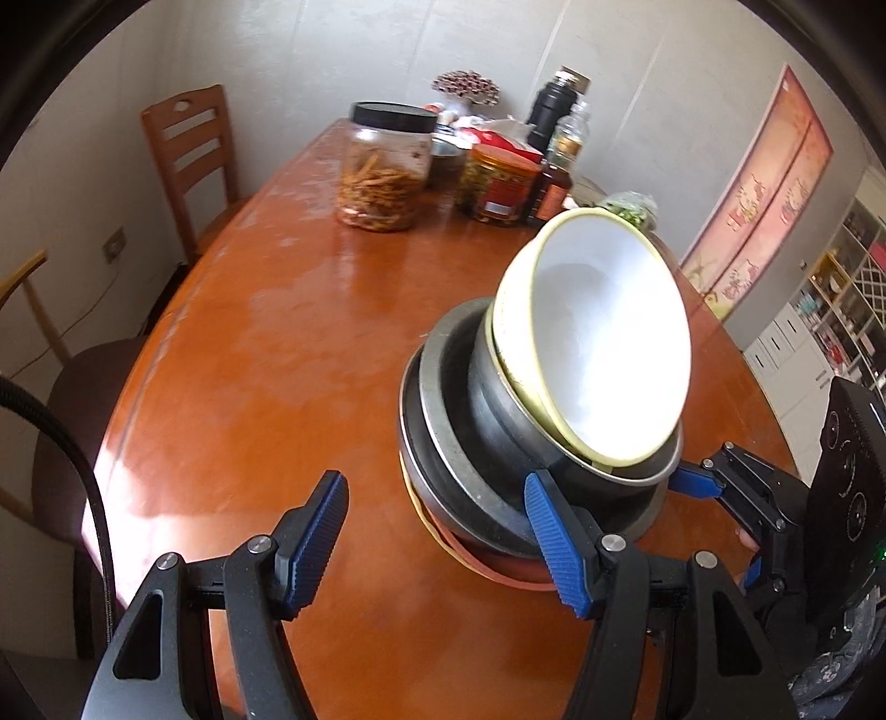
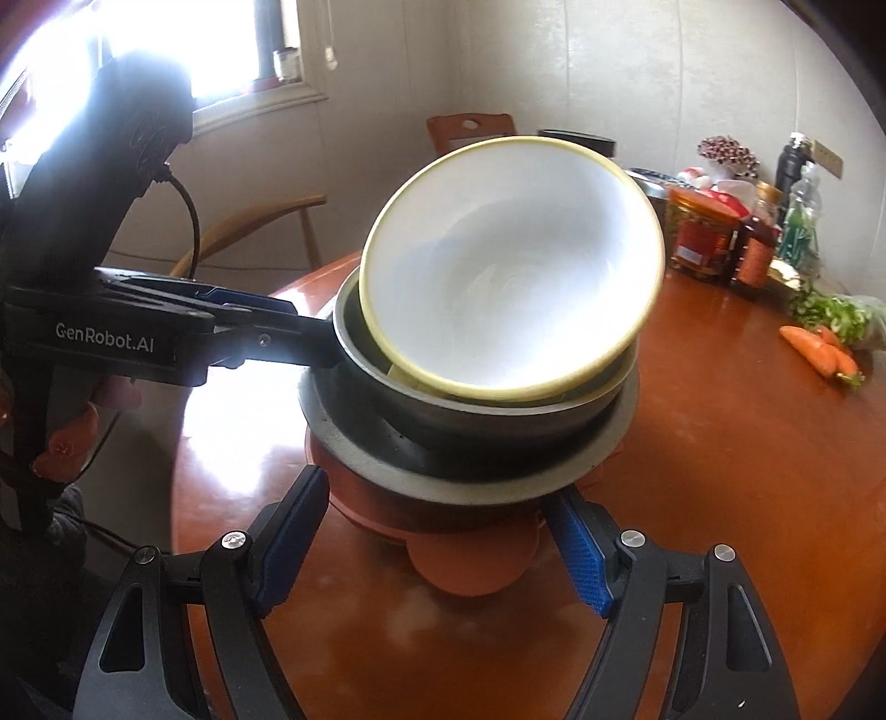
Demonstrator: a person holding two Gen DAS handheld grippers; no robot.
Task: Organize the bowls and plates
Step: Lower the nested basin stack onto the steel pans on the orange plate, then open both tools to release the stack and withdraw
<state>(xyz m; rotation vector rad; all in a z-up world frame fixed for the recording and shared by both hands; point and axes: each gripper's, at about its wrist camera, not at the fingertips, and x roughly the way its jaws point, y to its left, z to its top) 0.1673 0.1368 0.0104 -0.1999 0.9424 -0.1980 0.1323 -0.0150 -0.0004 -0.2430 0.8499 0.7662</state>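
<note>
- On the table [image 1: 232, 343]: white bowl [image 1: 598, 343] tilted atop stacked metal bowls [image 1: 487, 443].
- Left gripper [image 1: 437, 545] gapes wide; right gripper [image 2: 443, 531] too, straddling the stack's base.
- Only right view shows carrots [image 2: 822, 350].

Room w/ pale walls [image 1: 310, 61]. Orange-brown glossy wooden table [image 1: 266, 343], sun glare on it. Wooden slat-back chair [image 1: 191, 149] at far side, 2nd curved-arm chair [image 2: 260, 227] near it. Bright window [image 2: 243, 50] w/ sill, blown out. Pink wall poster [image 1: 758, 194]; shelf unit [image 1: 836, 299] beside it. Wall outlet [image 1: 115, 243] low down.
</note>
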